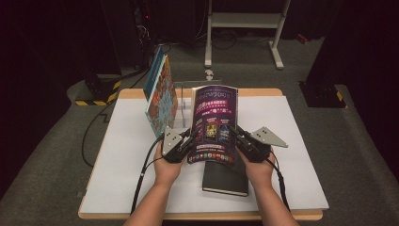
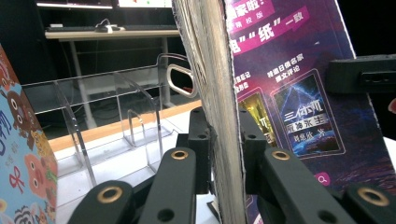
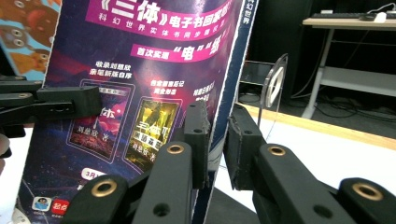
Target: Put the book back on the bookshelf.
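The left gripper (image 1: 188, 139) pinched the page edge of the purple magazine (image 1: 214, 123), and the right gripper (image 1: 238, 137) clamped its spine edge, so the magazine stood upright between them above the middle of the white table (image 1: 301, 179). That two-sided hold probably kept the floppy cover from sagging. Behind it waited the clear acrylic rack (image 2: 135, 121), with a colourful book (image 1: 160, 94) leaning at far left; a black notebook (image 1: 226, 181) lay near the hands.
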